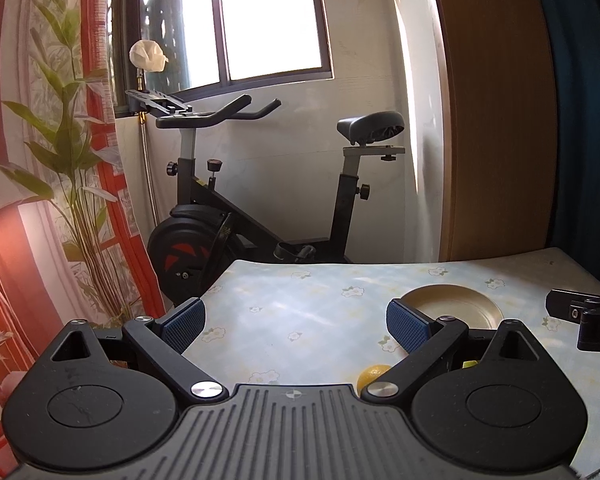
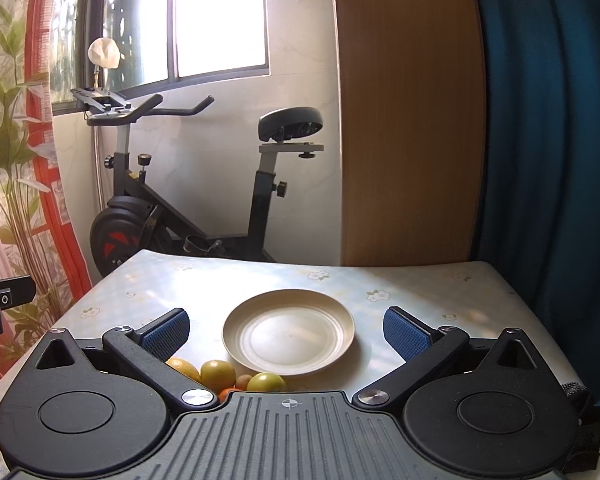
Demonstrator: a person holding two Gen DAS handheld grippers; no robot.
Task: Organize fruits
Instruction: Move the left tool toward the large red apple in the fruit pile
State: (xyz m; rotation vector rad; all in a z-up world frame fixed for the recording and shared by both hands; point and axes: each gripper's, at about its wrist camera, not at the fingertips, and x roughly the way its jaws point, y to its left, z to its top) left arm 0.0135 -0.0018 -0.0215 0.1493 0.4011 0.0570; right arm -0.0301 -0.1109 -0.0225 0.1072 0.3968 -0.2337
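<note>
An empty cream plate (image 2: 288, 332) lies on the floral tablecloth, straight ahead between the fingers of my right gripper (image 2: 286, 330), which is open and holds nothing. Just in front of the plate sits a cluster of fruit: a yellow-green one (image 2: 217, 374), another (image 2: 267, 382), an orange-yellow one (image 2: 182, 366) and small orange pieces (image 2: 230, 391), partly hidden by the gripper body. My left gripper (image 1: 296, 326) hovers open over bare cloth. In its view the plate (image 1: 452, 306) lies behind the right finger and a yellow fruit (image 1: 374, 374) peeks out below it.
The table (image 2: 420, 288) ends at a far edge; behind it stands an exercise bike (image 2: 172, 200) under a window. A wooden panel (image 2: 408, 120) and blue curtain (image 2: 548, 140) rise at right. The other gripper's black body (image 1: 592, 320) shows at the left view's right edge.
</note>
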